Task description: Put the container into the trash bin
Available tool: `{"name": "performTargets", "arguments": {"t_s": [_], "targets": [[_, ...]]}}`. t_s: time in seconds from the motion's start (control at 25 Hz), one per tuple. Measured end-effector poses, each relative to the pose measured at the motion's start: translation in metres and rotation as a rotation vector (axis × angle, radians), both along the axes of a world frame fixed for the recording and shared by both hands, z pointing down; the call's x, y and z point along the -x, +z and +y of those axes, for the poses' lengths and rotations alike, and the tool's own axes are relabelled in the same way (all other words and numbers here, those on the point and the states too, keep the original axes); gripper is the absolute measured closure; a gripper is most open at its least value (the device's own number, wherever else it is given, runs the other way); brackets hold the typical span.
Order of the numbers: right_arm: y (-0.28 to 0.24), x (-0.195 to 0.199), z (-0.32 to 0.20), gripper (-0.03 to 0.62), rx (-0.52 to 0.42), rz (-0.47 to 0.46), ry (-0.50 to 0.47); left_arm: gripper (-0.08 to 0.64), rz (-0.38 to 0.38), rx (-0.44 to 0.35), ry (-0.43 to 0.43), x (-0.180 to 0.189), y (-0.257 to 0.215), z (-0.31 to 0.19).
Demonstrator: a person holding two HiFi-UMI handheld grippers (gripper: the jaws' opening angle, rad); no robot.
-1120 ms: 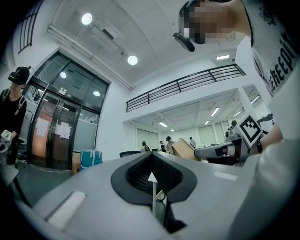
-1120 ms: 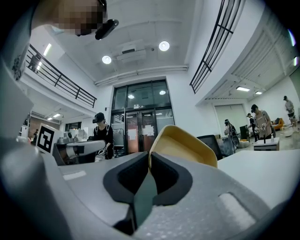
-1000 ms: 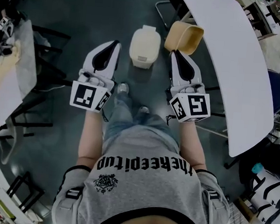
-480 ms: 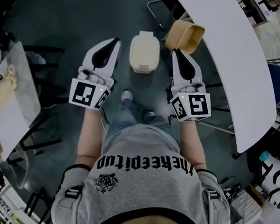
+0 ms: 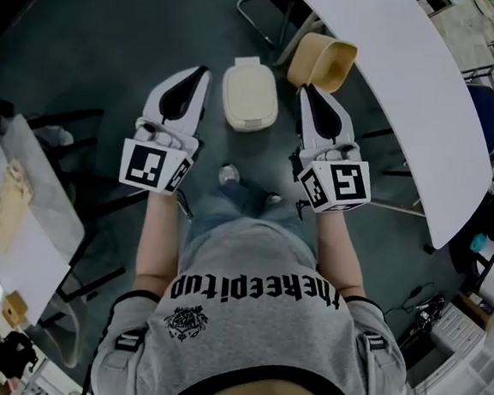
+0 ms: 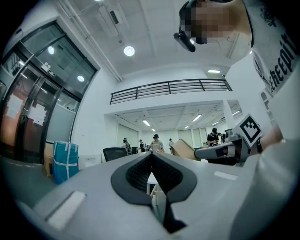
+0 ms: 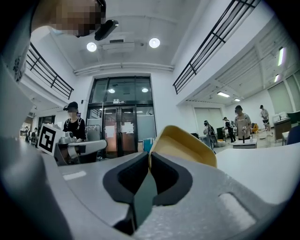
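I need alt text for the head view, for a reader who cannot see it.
Seen from above, the right gripper holds a tan plastic container by its rim, near a cream lidded trash bin. The left gripper is shut and empty.

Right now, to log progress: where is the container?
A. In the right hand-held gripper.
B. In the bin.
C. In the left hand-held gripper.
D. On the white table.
A: the container has its rim pinched by the right hand-held gripper, outside the bin.
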State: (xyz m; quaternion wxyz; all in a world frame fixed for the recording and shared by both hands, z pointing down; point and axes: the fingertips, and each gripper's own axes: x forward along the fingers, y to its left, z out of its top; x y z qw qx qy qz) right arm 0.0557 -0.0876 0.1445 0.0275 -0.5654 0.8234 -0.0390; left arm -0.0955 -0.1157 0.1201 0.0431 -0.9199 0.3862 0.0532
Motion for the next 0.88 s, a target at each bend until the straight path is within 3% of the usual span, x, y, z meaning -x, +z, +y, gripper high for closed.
{"name": "performTargets", "arguments": {"t_s": [0.32, 0.88], "targets": [[0.008, 0.003, -0.005, 0.571, 0.03, 0.001, 0.049, 0.548, 0.009, 0.019, 0.055, 0.006, 0.01, -0.012], [0.028, 0.002, 0.016, 0.571, 0.075, 0.004, 0.013, 0.546, -0.02, 0.073, 0.032, 0.013, 0.036, 0.019]]}}
